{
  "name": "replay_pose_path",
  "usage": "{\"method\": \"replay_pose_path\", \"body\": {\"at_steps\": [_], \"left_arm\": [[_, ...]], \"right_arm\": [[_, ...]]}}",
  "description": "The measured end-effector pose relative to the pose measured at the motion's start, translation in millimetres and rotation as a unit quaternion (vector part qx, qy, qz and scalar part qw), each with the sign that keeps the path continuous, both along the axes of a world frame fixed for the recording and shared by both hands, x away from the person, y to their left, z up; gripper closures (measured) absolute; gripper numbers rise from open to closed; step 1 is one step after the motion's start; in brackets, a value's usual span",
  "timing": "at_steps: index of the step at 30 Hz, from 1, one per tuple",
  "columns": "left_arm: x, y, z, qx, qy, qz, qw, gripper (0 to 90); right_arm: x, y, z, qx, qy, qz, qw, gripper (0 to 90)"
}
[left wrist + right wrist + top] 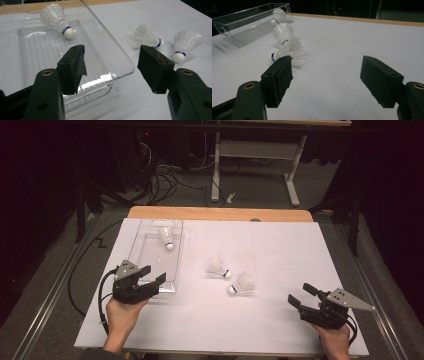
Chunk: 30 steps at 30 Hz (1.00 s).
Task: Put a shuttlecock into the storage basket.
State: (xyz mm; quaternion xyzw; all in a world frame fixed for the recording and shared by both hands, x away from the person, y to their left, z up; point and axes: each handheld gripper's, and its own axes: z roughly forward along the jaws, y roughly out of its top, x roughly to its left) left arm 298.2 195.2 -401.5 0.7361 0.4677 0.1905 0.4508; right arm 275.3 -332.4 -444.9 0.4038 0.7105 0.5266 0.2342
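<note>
A: Where's the left gripper (155, 275) sitting?

B: It's hovering over the near right corner of the clear tray (145, 251), which is lying toward the desk's (280, 320) left edge. Jaws are standing spread, pinching nothing. In the left gripper view (111, 61) that tray corner (125, 72) is showing between the pads.

A: Shuttlecocks?

B: One shuttlecock (167, 238) is lying inside the tray at its far end, cork pointing toward the near edge. A second shuttlecock (219, 268) and a third shuttlecock (242, 284) are lying on the desk near its middle, just beside each other, apart from the tray.

A: Right gripper (302, 296)?

B: It's sitting by the desk's near right corner, jaws also spread wide, gripping nothing, well apart from the shuttlecocks. In the right gripper view (325, 80) the third shuttlecock (289, 53) is lying just beyond the left pad, with the second (283, 33) behind it.
</note>
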Motion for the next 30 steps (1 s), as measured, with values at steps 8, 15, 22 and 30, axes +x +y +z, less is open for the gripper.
{"method": "replay_pose_path", "body": {"at_steps": [8,15,22,30], "left_arm": [[-4.4,-2.6,-3.3,-0.001,-0.006,-0.007,1.0000,38.3],[-5.8,-5.7,-6.6,0.000,-0.006,-0.011,0.9999,37.9],[-6.0,-10.6,-7.9,0.000,-0.006,-0.019,0.9998,37.8],[-3.9,-15.3,-8.5,0.003,-0.004,-0.024,0.9997,37.8]], "right_arm": [[-0.2,0.2,0.0,-0.002,0.000,0.002,1.0000,26.2],[-0.6,-0.4,0.2,-0.001,-0.002,0.003,1.0000,26.3],[-1.2,0.2,0.5,-0.001,-0.002,0.003,1.0000,26.2],[-0.9,-0.1,0.4,-0.001,-0.001,0.004,1.0000,26.2]]}}
